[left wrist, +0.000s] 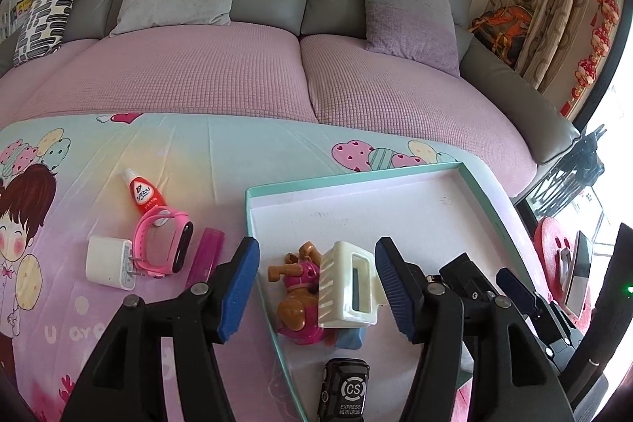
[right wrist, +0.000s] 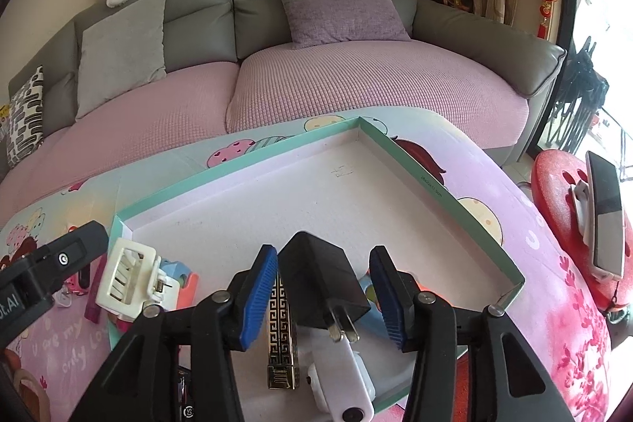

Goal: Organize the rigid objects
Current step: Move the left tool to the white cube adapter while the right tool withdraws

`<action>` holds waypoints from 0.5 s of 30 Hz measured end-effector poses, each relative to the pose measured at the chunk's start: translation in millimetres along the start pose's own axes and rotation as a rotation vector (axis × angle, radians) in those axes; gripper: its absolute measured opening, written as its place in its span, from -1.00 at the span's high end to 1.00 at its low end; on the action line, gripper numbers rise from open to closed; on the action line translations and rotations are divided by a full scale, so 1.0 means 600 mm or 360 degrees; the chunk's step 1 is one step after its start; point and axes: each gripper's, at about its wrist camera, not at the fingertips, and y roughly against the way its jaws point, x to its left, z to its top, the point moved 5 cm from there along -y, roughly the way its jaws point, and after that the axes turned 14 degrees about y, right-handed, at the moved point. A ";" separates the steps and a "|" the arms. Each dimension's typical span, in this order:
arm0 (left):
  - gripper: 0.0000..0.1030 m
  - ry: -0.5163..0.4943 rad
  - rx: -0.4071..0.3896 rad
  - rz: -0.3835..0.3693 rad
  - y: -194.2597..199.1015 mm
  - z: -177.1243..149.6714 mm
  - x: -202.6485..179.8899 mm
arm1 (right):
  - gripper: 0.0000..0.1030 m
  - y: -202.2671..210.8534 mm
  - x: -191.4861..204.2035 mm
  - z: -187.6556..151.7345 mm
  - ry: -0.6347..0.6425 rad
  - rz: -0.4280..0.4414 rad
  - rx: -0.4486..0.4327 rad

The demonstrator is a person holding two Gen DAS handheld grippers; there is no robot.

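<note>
A shallow teal-rimmed tray (left wrist: pixel 356 180) (right wrist: pixel 447 192) lies on the cartoon cloth. My left gripper (left wrist: pixel 316 291) is open over the tray's near left corner, around a cream hair claw (left wrist: pixel 348 291) (right wrist: pixel 126 279) resting on a brown and pink toy dog (left wrist: pixel 296 303). My right gripper (right wrist: pixel 322 295) is open around a black plug adapter (right wrist: pixel 320 283) lying in the tray, not gripping it. Left of the tray lie a red glue tube (left wrist: pixel 140 194), a pink watch (left wrist: pixel 162 248), a white charger (left wrist: pixel 108 262) and a pink lighter (left wrist: pixel 205 258).
A black CS gadget (left wrist: pixel 344 390), a gold patterned lighter (right wrist: pixel 281 339) and a white device (right wrist: pixel 348 382) also lie in the tray. A sofa (left wrist: pixel 221 74) with cushions stands behind. A red stool (right wrist: pixel 569 224) holding a phone stands at the right.
</note>
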 end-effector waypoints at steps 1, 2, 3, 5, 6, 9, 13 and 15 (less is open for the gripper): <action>-0.25 0.0017 0.0001 0.0016 -0.002 0.002 0.007 | -0.15 0.001 0.002 0.002 -0.0002 0.0007 -0.0006; -0.26 0.0035 0.0001 0.0034 -0.004 0.004 0.015 | -0.21 0.003 0.005 0.004 -0.0005 0.0013 -0.0012; -0.27 0.0053 0.0000 0.0054 -0.005 0.006 0.024 | -0.25 0.004 0.008 0.006 -0.0008 0.0020 -0.0019; -0.46 0.0087 -0.0007 0.0095 -0.008 0.010 0.041 | -0.33 0.006 0.015 0.010 -0.0012 0.0040 -0.0035; -0.53 0.0107 -0.0013 0.0117 -0.009 0.013 0.050 | -0.40 0.008 0.020 0.012 -0.0009 0.0050 -0.0043; -0.62 0.0183 -0.0032 0.0179 -0.010 0.020 0.079 | -0.49 0.013 0.036 0.019 0.0023 0.0064 -0.0067; -0.76 0.0302 -0.0036 0.0248 -0.012 0.027 0.122 | -0.70 0.021 0.057 0.027 0.0045 0.0090 -0.0109; -0.77 0.0372 -0.0039 0.0286 -0.011 0.030 0.146 | -0.78 0.025 0.068 0.030 0.0048 0.0121 -0.0128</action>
